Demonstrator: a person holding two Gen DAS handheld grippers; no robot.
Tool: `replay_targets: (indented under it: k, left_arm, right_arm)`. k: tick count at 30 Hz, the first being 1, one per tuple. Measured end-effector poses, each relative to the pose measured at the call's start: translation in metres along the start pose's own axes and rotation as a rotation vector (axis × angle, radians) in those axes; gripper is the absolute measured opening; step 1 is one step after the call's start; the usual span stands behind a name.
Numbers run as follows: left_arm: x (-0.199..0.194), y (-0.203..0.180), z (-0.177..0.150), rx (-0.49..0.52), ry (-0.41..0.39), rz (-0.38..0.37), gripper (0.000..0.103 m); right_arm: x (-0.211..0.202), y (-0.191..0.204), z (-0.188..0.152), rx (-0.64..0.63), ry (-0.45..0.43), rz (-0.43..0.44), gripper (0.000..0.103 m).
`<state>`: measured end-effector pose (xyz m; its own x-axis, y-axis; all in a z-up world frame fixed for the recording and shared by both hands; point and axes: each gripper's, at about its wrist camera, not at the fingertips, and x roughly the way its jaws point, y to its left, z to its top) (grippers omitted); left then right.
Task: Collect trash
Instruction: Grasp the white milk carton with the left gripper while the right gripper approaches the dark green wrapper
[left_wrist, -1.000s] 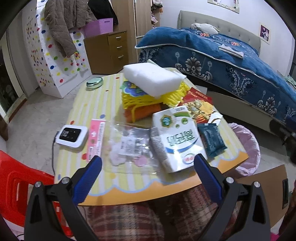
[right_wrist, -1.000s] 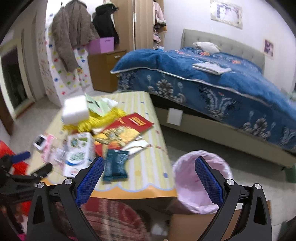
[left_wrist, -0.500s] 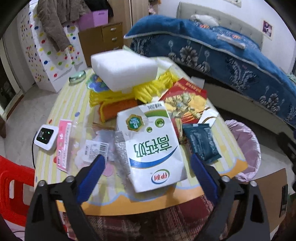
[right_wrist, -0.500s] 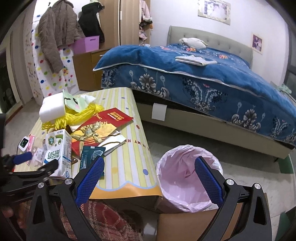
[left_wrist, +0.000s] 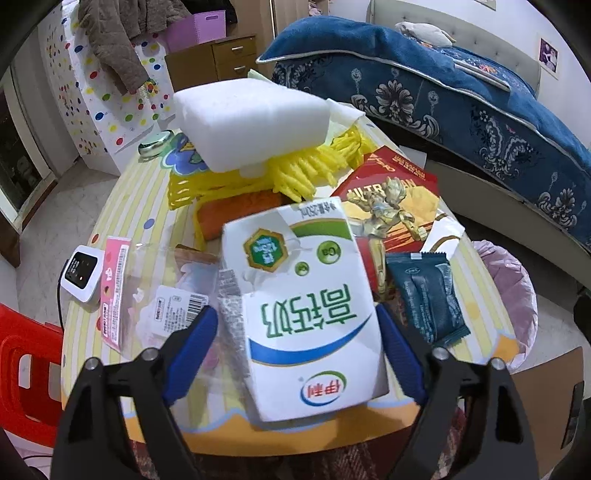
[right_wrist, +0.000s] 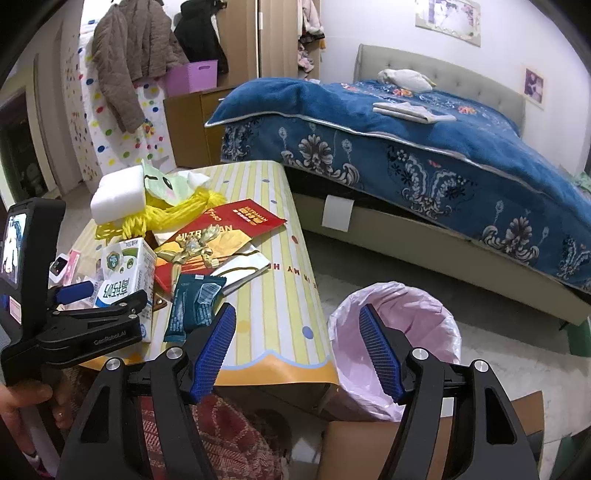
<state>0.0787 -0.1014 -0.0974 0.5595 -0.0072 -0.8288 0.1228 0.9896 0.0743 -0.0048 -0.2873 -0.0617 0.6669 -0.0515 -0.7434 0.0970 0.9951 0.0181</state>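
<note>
White milk carton (left_wrist: 306, 314) sits between the left gripper's (left_wrist: 295, 332) spread blue pads, so squeeze its sides gently; right gripper (right_wrist: 299, 347) waits spread over the pink bin (right_wrist: 424, 314).

The bin (right_wrist: 397, 339) stands open-topped right of the worktop (right_wrist: 273, 295); wrapper (left_wrist: 424, 295) and foam block (left_wrist: 251, 122) (far side) crowd the milk carton (left_wrist: 306, 310).

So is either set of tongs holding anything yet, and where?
Left tongs straddle the milk carton at its lower sides; closure cannot be told. Right tongs are empty.
</note>
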Motion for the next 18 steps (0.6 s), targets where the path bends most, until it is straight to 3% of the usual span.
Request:
replay_targets:
  k: [3,7,8,11,15,16,18]
  left_arm:
    - [-0.002,0.002,0.0,0.001,-0.019,-0.005,0.08]
    - [-0.012,0.007,-0.003,-0.004,-0.054,-0.045,0.069]
    - [-0.019,0.008,-0.004,0.005,-0.076,-0.074,0.04]
    - [-0.035,0.008,-0.005,0.031,-0.127,-0.091,0.027]
    - [-0.039,0.018,-0.009,0.015,-0.127,-0.149,0.027]
    - [-0.039,0.019,-0.011,0.019,-0.123,-0.158,0.032]
    - [-0.036,0.022,-0.016,0.003,-0.1,-0.161,0.063]
  right_arm:
    - [0.001,0.001,-0.002,0.0,-0.004,0.009,0.068]
    - [-0.001,0.002,-0.004,0.021,-0.02,0.044,0.068]
    - [-0.002,0.002,-0.004,0.03,-0.024,0.061,0.068]
    - [0.0,0.004,-0.005,0.036,-0.014,0.079,0.07]
    - [0.003,0.013,-0.004,0.028,-0.001,0.087,0.07]
    - [0.004,0.014,-0.004,0.026,0.004,0.087,0.07]
    - [0.005,0.018,-0.004,0.016,0.012,0.083,0.071]
